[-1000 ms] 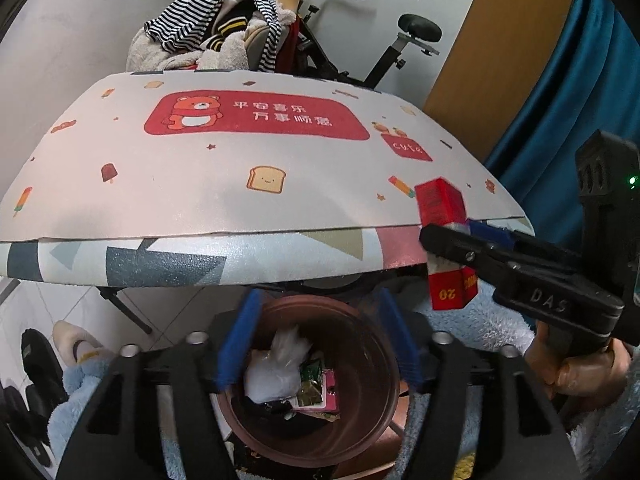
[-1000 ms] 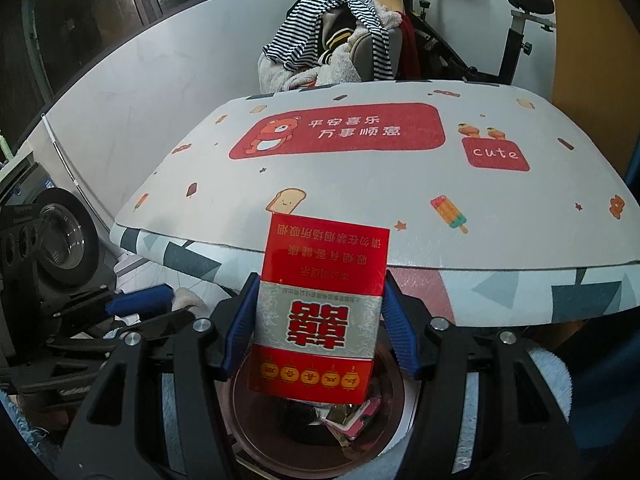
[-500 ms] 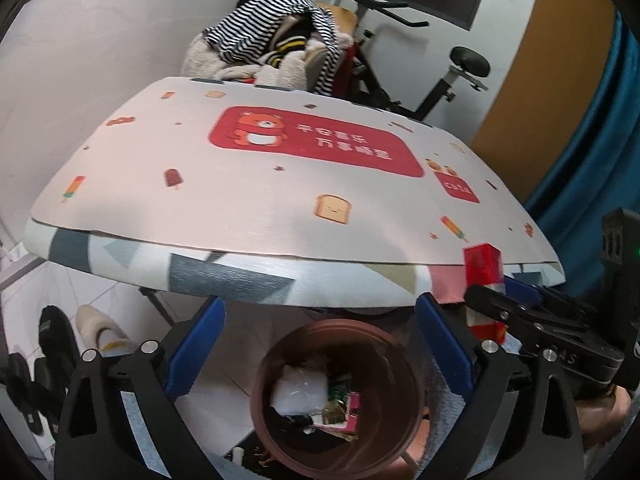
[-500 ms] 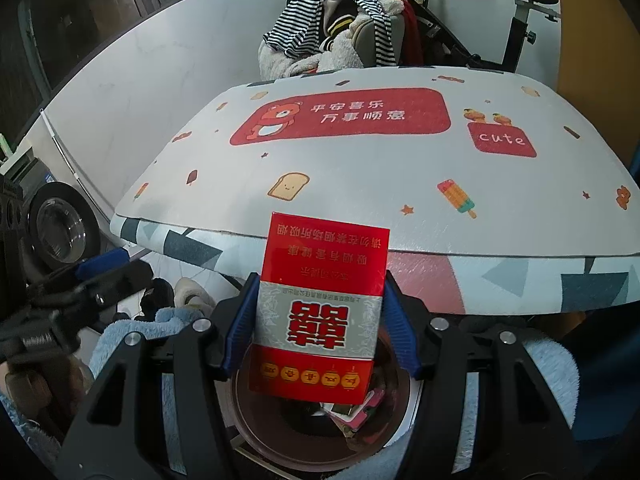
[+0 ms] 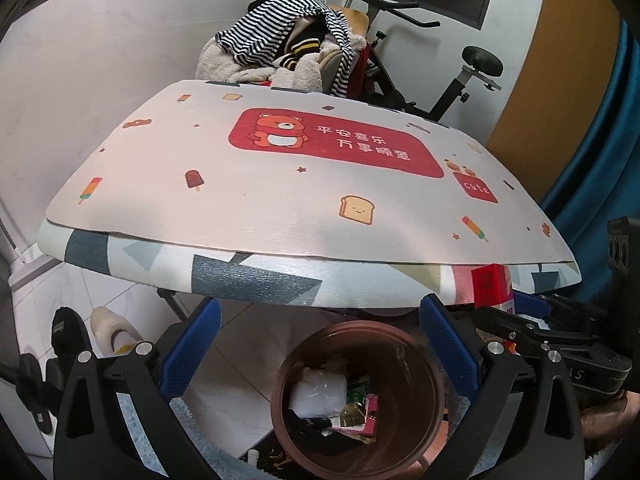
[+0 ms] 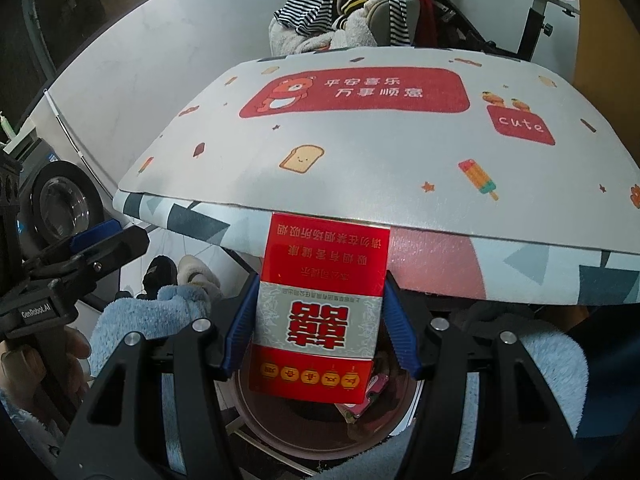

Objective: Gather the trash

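Your left gripper point(image 5: 320, 348) has black angular arms, silver round screw heads and blue ribbed finger pads point(image 5: 192, 344). Your right gripper point(image 6: 320, 332) is the same build: black frame, silver screws, blue pads point(image 6: 240, 328). White lettering "GenRobot.AI" marks the left unit's side body. You wear fluffy light-blue sleeves point(image 6: 140, 320) on both arms.

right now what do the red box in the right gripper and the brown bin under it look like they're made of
Red box: looks like glossy printed card, judging by crisp flat faces, sharp edges and sheen on the print. Brown bin: probably smooth moulded plastic, with a thin even rim and soft shine inside the wall; coated metal can't be ruled out.
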Available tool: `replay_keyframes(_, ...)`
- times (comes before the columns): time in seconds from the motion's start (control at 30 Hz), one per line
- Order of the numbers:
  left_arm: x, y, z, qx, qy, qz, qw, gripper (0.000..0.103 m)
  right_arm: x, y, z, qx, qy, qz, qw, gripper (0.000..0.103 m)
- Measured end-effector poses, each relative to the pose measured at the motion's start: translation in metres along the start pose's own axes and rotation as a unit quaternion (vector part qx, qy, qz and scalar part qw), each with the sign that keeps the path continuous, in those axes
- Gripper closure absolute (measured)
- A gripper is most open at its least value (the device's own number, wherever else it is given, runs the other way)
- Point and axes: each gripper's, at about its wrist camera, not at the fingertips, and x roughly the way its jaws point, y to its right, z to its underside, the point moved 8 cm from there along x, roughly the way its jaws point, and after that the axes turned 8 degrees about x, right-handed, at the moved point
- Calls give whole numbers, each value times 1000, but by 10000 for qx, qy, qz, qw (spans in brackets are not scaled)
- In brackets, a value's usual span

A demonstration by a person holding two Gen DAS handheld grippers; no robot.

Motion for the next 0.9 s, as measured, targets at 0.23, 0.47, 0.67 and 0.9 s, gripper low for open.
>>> replay_keyframes(0.23, 2, -5, 2, -20, -55, -119, 9999, 6, 4, 0, 3, -43, -105, -16, 9999, 42)
replay_keyframes(0.47, 3, -7, 3, -47, -84, -177, 9998, 6, 5, 1, 5, -17, -141, 38, 9999, 22)
replay_keyframes(0.67, 1, -8, 3, -90, -57, -150, 9998, 6, 4, 6, 5, 52, -126, 244, 9996, 9)
replay_keyframes(0.9, -5, -7, -3, 83, 46, -412, 9991, 6, 2, 13, 1, 85, -74, 360, 9993, 8)
